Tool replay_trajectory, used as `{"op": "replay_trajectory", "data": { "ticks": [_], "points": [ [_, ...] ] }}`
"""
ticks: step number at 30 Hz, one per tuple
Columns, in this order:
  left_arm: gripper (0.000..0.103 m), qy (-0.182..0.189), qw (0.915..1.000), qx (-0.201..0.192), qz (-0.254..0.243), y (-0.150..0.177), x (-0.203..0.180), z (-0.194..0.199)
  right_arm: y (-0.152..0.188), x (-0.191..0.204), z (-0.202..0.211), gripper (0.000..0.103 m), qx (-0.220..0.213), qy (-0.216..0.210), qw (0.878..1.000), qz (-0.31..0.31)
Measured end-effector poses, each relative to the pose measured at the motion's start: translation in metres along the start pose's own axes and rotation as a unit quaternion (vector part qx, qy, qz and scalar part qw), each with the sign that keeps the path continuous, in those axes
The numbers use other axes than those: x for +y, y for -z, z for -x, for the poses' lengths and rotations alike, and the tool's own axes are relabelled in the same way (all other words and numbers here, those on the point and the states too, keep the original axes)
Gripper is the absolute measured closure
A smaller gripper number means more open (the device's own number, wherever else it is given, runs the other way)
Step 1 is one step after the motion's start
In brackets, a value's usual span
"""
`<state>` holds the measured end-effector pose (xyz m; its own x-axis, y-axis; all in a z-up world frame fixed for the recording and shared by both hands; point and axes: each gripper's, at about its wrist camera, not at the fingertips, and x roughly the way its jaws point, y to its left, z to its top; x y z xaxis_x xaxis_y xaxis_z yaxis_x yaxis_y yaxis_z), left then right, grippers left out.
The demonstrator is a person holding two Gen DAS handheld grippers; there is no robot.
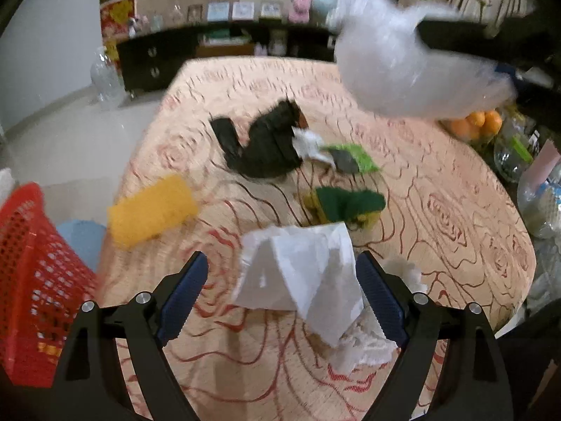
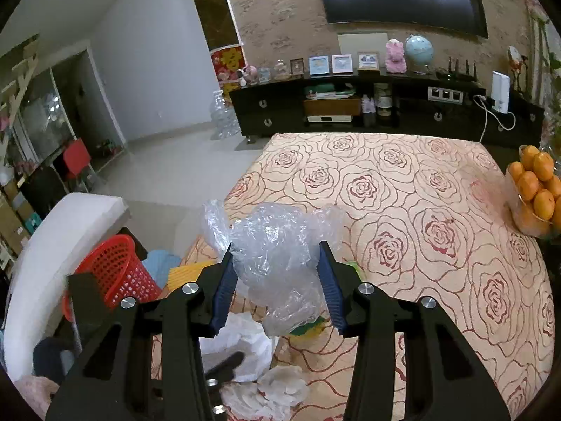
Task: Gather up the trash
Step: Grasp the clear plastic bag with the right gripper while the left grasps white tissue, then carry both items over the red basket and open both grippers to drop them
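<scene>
My left gripper (image 1: 280,291) is open, low over the rose-patterned table (image 1: 455,210), with a white plastic wrapper (image 1: 301,273) between its fingers and crumpled white tissue (image 1: 364,347) by the right finger. My right gripper (image 2: 277,277) is shut on a crumpled clear plastic bag (image 2: 277,245) and holds it above the table; the bag also shows blurred in the left wrist view (image 1: 403,59). More trash lies beyond: a black bag (image 1: 263,147), a green wrapper (image 1: 354,158), a green-yellow sponge (image 1: 347,207) and a yellow sponge (image 1: 150,210). A red mesh basket (image 1: 31,280) stands left of the table, also in the right wrist view (image 2: 115,266).
A bowl of oranges (image 2: 536,193) sits at the table's right edge, with bottles and jars (image 1: 536,189) nearby. A dark cabinet (image 2: 350,108) lines the far wall. A white cushion (image 2: 52,252) and a blue cloth (image 2: 157,263) lie by the basket.
</scene>
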<state>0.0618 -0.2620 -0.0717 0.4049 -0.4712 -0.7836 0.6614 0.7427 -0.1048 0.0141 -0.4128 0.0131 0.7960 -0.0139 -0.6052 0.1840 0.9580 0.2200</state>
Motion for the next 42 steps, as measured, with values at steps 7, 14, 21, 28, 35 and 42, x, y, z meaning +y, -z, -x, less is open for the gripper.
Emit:
{"op": "replay_trajectory", "data": {
  "ticks": [7, 14, 21, 28, 35, 42],
  "points": [
    [0.037, 0.016, 0.9996, 0.021, -0.013, 0.005, -0.011, -0.021, 0.001, -0.009, 0.003, 0.059, 0.001, -0.005, 1.0, -0.013],
    [0.081, 0.029, 0.9989, 0.031, -0.019, 0.008, -0.009, -0.023, 0.0, -0.01, 0.004, 0.059, 0.0, -0.007, 1.0, -0.015],
    [0.088, 0.017, 0.9998, -0.009, -0.011, 0.003, 0.003, 0.007, -0.002, -0.01, 0.005, 0.059, -0.003, -0.008, 1.0, -0.016],
    [0.088, 0.0, 0.9981, -0.062, 0.006, -0.006, 0.017, 0.045, -0.003, -0.006, 0.003, 0.059, -0.005, -0.01, 1.0, -0.013],
    [0.088, -0.042, 0.99, -0.132, 0.025, -0.012, 0.032, 0.094, -0.002, 0.002, 0.001, 0.059, -0.008, -0.014, 1.0, -0.006],
    [0.088, -0.106, 0.9758, -0.184, 0.053, -0.014, 0.055, 0.134, 0.0, 0.016, -0.001, 0.059, -0.015, -0.022, 1.0, 0.009]
  ]
}}
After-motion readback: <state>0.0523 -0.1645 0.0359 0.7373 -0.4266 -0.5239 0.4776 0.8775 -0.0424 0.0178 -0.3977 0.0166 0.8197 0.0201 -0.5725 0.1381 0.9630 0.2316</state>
